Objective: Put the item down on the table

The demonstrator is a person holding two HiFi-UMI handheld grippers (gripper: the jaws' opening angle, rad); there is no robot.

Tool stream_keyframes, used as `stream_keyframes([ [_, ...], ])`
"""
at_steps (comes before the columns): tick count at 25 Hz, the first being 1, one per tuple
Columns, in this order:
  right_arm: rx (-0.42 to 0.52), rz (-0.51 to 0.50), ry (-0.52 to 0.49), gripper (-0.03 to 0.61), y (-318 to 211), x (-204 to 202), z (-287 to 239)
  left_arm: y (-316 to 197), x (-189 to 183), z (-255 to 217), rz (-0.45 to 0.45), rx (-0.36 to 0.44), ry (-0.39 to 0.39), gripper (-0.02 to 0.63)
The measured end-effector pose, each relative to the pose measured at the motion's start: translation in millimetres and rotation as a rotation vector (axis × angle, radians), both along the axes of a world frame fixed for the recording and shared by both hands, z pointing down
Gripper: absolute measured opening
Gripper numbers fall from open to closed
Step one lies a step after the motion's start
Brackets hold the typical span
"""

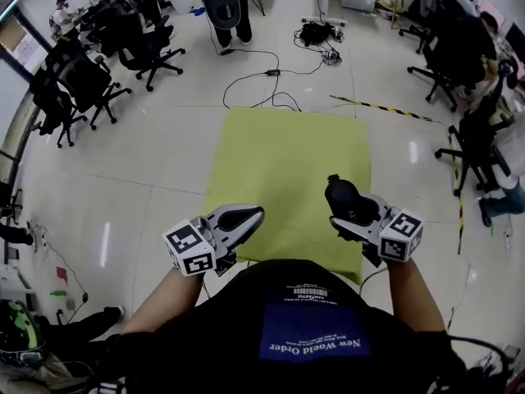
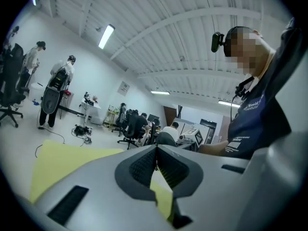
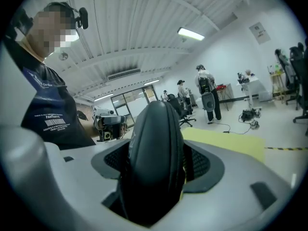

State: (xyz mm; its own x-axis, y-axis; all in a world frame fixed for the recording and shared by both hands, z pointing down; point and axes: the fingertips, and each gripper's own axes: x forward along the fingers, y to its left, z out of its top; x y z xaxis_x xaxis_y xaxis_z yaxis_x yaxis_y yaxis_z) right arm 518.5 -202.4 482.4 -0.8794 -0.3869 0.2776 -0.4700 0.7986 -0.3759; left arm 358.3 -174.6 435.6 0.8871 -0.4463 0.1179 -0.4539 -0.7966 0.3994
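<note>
Only the right gripper view shows the zip seam on the black case (image 3: 155,162), clamped edge-on by the right gripper (image 1: 354,213), its long axis along the jaws. Head view sets it over the worktop (image 1: 279,162). Left gripper (image 2: 156,165) is clenched and empty

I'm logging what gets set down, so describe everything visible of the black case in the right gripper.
The black case is an oval pouch, matte, leathery-looking, with a seam, probably a zipper, running round its edge; it looks closed. It stands on edge between the jaws of the right gripper, whose ribbed pads press its two sides. It is held above the yellow-green table, touching nothing else.
</note>
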Motion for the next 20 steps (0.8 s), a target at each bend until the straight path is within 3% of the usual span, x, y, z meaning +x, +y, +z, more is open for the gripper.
stream_keyframes([
  [7, -0.023, 0.036, 0.156, 0.313, -36, -61, 31, -23, -58, 16, 0.055, 0.008, -0.018, 0.004],
  [12, -0.053, 0.05, 0.28, 0.313, -63, -66, 81, -52, -69, 41, 0.08, -0.007, -0.048, 0.005],
  [20, -0.13, 0.044, 0.494, 0.313, -93, -50, 172, -73, -65, 93, 0.102, -0.111, -0.029, 0.005],
])
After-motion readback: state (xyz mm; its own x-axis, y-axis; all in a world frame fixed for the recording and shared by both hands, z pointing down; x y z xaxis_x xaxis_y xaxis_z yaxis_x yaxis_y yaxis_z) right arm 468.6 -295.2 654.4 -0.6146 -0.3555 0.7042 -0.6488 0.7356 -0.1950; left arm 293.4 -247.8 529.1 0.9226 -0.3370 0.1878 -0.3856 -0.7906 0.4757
